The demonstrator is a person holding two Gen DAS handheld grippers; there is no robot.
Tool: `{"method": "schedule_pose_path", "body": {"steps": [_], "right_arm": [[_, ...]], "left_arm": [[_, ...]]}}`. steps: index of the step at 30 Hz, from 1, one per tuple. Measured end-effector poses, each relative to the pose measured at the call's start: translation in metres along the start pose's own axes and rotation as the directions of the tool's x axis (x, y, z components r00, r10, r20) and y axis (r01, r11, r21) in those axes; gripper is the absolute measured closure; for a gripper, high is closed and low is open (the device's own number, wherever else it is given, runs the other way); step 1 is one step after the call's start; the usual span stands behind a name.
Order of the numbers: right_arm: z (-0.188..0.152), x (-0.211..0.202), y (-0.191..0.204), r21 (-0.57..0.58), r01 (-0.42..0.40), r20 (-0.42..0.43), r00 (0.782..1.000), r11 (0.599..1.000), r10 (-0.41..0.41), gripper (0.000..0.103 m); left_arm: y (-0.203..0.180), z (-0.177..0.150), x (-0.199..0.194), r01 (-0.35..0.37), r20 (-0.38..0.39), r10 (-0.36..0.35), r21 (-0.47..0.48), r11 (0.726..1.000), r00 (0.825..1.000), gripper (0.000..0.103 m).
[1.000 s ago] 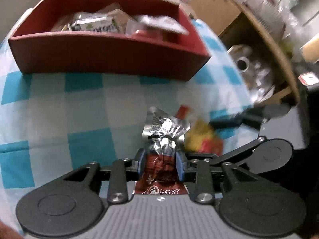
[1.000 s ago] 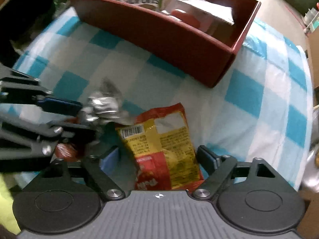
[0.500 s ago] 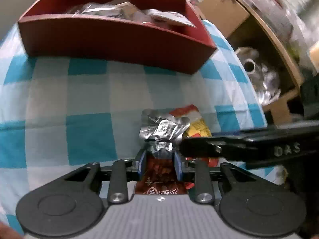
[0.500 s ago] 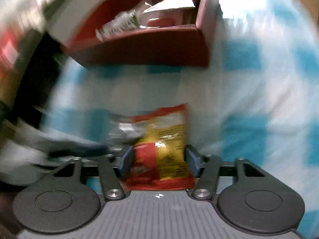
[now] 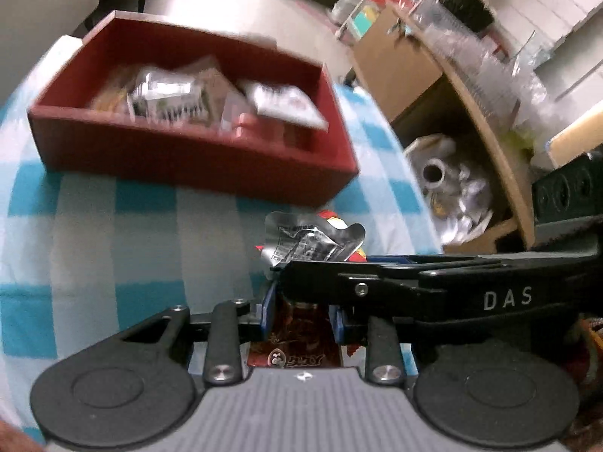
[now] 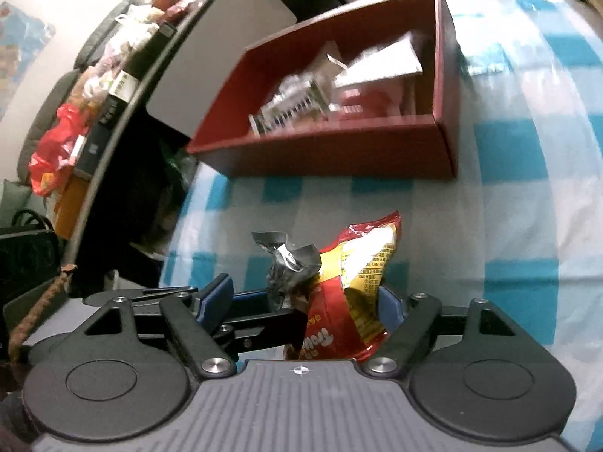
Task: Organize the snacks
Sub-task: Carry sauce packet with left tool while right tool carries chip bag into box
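Both hand-held grippers had come up off the cloth since a second before, and the red box looked farther away than it did then.

Nearest in the left wrist view, the left hand-held gripper was clamped shut on a dark red snack packet with a crinkly silver top. The right hand-held gripper reached across just in front of it, a long black bar. In the right wrist view its blue pads stood wide and its jaws were opening. A shiny red and yellow snack bag stood between them, leaning on the right pad. The silver packet top poked up just beside the bag.

Under them lay the tabletop, covered with a soft cloth of blue and white squares. The cloth between the grippers and the box was bare and flat.

Farther back sat the red box, a stiff box with straight walls and an open top. Blurry packets were piled inside.

Past the tabletop's right edge stood a brown cardboard box and cluttered shelves.
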State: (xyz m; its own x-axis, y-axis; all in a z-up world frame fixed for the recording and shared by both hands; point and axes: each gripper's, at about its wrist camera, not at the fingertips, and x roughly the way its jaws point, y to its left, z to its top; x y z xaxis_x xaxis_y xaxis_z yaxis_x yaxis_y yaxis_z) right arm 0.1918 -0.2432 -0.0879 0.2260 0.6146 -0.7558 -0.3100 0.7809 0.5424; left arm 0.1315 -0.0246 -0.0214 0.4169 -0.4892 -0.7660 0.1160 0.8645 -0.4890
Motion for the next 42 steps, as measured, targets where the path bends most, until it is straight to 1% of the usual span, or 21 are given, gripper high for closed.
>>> {"method": "schedule_pose_path", "body": {"steps": [4, 7, 11, 16, 18, 22, 25, 28, 30, 31, 33, 34, 36, 39, 41, 42], "right_arm": [[0.024, -0.016, 0.015, -0.032, -0.017, 0.068, 0.997, 0.999, 0.02, 0.018], [0.048, -0.023, 0.031, -0.068, -0.009, 0.107, 0.994, 0.998, 0.016, 0.016], [0.078, -0.024, 0.045, -0.103, 0.002, 0.153, 0.988, 0.995, 0.014, 0.015], [0.111, -0.015, 0.05, -0.109, 0.004, 0.18, 0.984, 0.994, 0.015, 0.015], [0.121, -0.01, 0.049, -0.105, 0.009, 0.182, 0.983, 0.994, 0.011, 0.015], [0.134, 0.009, 0.037, -0.074, 0.007, 0.165, 0.986, 0.997, 0.005, 0.015], [0.137, 0.023, 0.024, -0.044, 0.006, 0.147, 0.989, 0.999, 0.001, 0.015], [0.137, 0.034, 0.011, -0.025, 0.042, 0.134, 0.99, 0.999, -0.038, 0.015], [0.135, 0.037, 0.005, -0.009, 0.054, 0.13, 0.99, 0.999, -0.052, 0.016], [0.134, 0.036, 0.003, -0.006, 0.07, 0.133, 0.989, 0.998, -0.068, 0.015], [0.131, 0.035, 0.002, -0.021, 0.12, 0.138, 0.984, 0.993, -0.116, 0.014], [0.127, 0.033, 0.001, -0.025, 0.135, 0.138, 0.982, 0.991, -0.13, 0.013], [0.12, 0.028, 0.0, -0.021, 0.162, 0.158, 0.975, 0.987, -0.156, 0.013], [0.103, 0.016, 0.004, -0.022, 0.211, 0.213, 0.956, 0.977, -0.202, 0.013], [0.09, 0.009, 0.007, -0.023, 0.23, 0.24, 0.946, 0.973, -0.218, 0.008], [0.082, 0.007, 0.009, -0.026, 0.237, 0.248, 0.943, 0.971, -0.223, 0.008]], "left_arm": [[-0.009, 0.029, -0.02, -0.01, 0.075, 0.006, 0.046, 0.999, 0.997, 0.08], [-0.016, 0.053, -0.03, -0.038, 0.129, 0.027, 0.079, 0.996, 0.991, 0.08], [-0.017, 0.083, -0.037, -0.077, 0.186, 0.058, 0.098, 0.992, 0.981, 0.08], [-0.006, 0.113, -0.029, -0.114, 0.214, 0.091, 0.099, 0.989, 0.973, 0.08], [-0.001, 0.12, -0.022, -0.13, 0.221, 0.105, 0.1, 0.986, 0.97, 0.081], [0.013, 0.13, 0.001, -0.159, 0.203, 0.138, 0.093, 0.983, 0.969, 0.082], [0.022, 0.13, 0.018, -0.186, 0.179, 0.168, 0.089, 0.978, 0.969, 0.082], [0.03, 0.13, 0.03, -0.204, 0.161, 0.19, 0.078, 0.976, 0.968, 0.082], [0.032, 0.128, 0.033, -0.237, 0.169, 0.221, 0.082, 0.968, 0.96, 0.082], [0.032, 0.127, 0.034, -0.261, 0.18, 0.241, 0.093, 0.961, 0.954, 0.081], [0.032, 0.123, 0.033, -0.312, 0.204, 0.285, 0.112, 0.943, 0.936, 0.079], [0.033, 0.121, 0.031, -0.32, 0.207, 0.293, 0.109, 0.941, 0.933, 0.079], [0.038, 0.118, 0.027, -0.315, 0.197, 0.295, 0.08, 0.946, 0.935, 0.078], [0.047, 0.109, 0.018, -0.302, 0.19, 0.291, 0.03, 0.953, 0.938, 0.076], [0.048, 0.096, 0.011, -0.314, 0.192, 0.307, 0.007, 0.949, 0.932, 0.067], [0.048, 0.09, 0.008, -0.321, 0.198, 0.314, 0.0, 0.947, 0.928, 0.065]]}}
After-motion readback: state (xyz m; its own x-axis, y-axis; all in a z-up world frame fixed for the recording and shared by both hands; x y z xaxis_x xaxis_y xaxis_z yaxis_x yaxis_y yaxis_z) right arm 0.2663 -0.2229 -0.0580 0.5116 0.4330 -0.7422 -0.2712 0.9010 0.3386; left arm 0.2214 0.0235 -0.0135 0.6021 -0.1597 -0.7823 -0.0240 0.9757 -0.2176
